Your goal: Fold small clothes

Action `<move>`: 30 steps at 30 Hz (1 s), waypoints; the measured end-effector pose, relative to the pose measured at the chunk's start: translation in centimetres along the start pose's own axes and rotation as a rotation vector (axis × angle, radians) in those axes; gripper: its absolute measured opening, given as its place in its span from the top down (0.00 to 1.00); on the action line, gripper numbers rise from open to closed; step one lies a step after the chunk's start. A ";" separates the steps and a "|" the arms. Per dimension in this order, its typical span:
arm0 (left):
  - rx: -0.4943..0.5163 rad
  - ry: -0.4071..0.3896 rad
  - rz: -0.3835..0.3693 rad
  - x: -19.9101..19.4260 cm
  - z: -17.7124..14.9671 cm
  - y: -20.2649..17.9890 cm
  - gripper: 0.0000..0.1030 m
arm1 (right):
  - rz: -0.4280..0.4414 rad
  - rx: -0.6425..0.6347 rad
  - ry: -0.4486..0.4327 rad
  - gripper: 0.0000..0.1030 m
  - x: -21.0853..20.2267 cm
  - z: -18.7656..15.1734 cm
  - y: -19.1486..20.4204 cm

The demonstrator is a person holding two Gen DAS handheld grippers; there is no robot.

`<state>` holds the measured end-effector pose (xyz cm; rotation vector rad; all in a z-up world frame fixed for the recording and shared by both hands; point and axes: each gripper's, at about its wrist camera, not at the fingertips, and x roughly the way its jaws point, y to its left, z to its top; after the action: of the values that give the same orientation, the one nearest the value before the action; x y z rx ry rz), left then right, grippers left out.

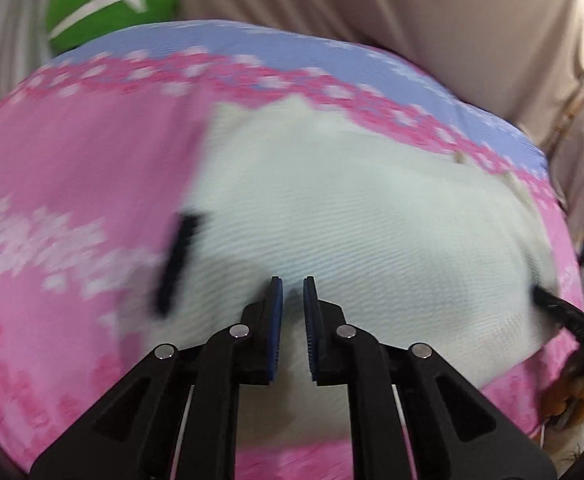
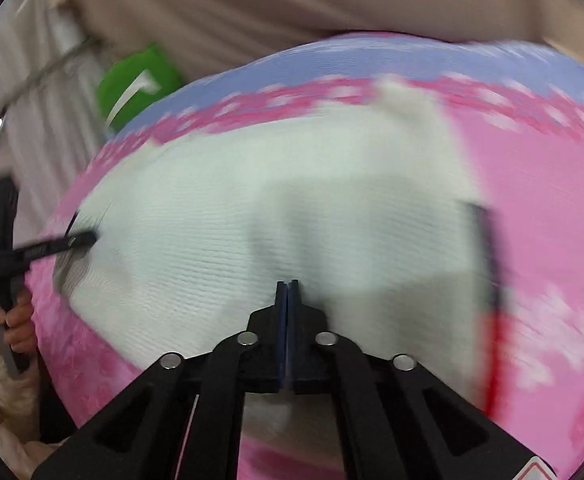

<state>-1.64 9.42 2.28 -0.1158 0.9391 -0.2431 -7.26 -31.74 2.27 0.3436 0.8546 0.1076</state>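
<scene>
A white ribbed garment (image 1: 352,220) lies spread on a pink and blue patterned blanket (image 1: 72,160). It also shows in the right wrist view (image 2: 252,220). My left gripper (image 1: 293,284) hovers over the garment's near part with its jaws slightly apart and nothing between them. My right gripper (image 2: 288,286) is over the garment's near edge with its jaws closed together; I see no cloth between them. The left gripper also shows at the left of the right wrist view (image 2: 84,238), at the garment's left edge. A dark strip (image 2: 486,256) lies at the garment's right side.
A green object with a white mark (image 1: 108,4) sits beyond the blanket's far left. Beige fabric (image 1: 412,8) rises behind the blanket. A hand (image 2: 16,320) holds the left gripper's handle at the far left of the right wrist view.
</scene>
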 end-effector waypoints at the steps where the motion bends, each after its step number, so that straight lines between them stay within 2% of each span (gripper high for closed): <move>1: -0.027 0.002 -0.010 -0.4 -0.5 1.2 0.96 | -0.022 0.043 -0.011 1.00 -1.1 -0.4 -1.9; 4: -0.075 0.000 -0.041 -1.2 -0.4 1.9 0.96 | -0.058 0.080 -0.035 1.00 -2.5 -0.1 -3.0; 6: -0.046 -0.049 -0.033 -1.7 1.0 0.5 0.96 | -0.084 0.022 -0.091 0.86 -3.0 1.6 -1.2; 7: -0.029 -0.078 -0.032 -1.9 1.9 -0.4 0.90 | -0.071 0.000 -0.132 0.79 -3.1 3.1 0.0; 8: -0.017 -0.100 -0.036 -2.0 2.9 -0.9 0.81 | -0.049 -0.009 -0.162 0.61 -3.0 4.2 0.4; 9: -0.013 -0.120 -0.040 -1.9 4.0 -1.4 0.76 | -0.038 -0.015 -0.193 0.48 -2.8 5.6 0.9; 10: -0.013 -0.141 -0.035 -1.5 5.3 -1.7 0.72 | -0.043 -0.019 -0.216 0.46 -2.2 7.2 1.2; 13: -0.024 -0.145 -0.022 0.8 8.0 -1.8 0.72 | -0.026 0.016 -0.198 0.46 0.8 11.0 0.9; 16: -0.052 -0.113 0.007 3.8 9.4 -1.0 0.73 | 0.028 0.021 -0.157 0.57 3.4 12.6 1.0; 17: -0.065 -0.096 0.016 4.8 9.5 -0.7 0.73 | 0.007 0.020 -0.130 0.62 4.6 12.9 0.5; 19: -0.093 -0.081 0.002 6.4 9.3 0.5 0.74 | -0.114 0.041 -0.076 0.76 7.0 12.7 -1.0; 20: -0.097 -0.103 -0.011 6.4 9.1 0.9 0.76 | -0.131 0.065 -0.069 0.89 7.6 12.5 -2.1; 22: -0.101 -0.125 -0.030 6.3 8.8 1.3 0.76 | -0.056 0.148 -0.080 0.90 7.0 12.5 -4.0; 23: -0.102 -0.131 -0.031 6.3 8.8 1.3 0.76 | -0.063 0.161 -0.087 0.87 6.8 12.6 -4.4; 24: -0.099 -0.138 -0.024 6.3 8.8 1.2 0.76 | -0.103 0.166 -0.087 0.61 6.9 12.6 -4.6; 25: -0.096 -0.145 -0.014 6.3 8.8 1.0 0.76 | -0.121 0.182 -0.084 0.57 6.9 12.4 -4.8; 26: -0.096 -0.148 -0.008 6.3 8.8 0.8 0.76 | -0.107 0.205 -0.090 0.59 6.6 12.3 -4.9; 27: -0.098 -0.149 -0.008 6.2 8.8 0.8 0.76 | -0.111 0.211 -0.109 0.65 6.0 12.2 -4.7; 29: -0.122 -0.152 -0.019 5.2 8.5 1.0 0.78 | -0.154 0.163 -0.188 0.66 3.5 11.8 -2.5; 30: -0.135 -0.153 -0.034 4.4 8.2 1.0 0.77 | -0.146 0.125 -0.212 0.66 2.5 11.6 -1.0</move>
<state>7.60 9.25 3.45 -0.2714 0.8015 -0.1987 3.09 -35.05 7.15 0.4011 0.6749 -0.1165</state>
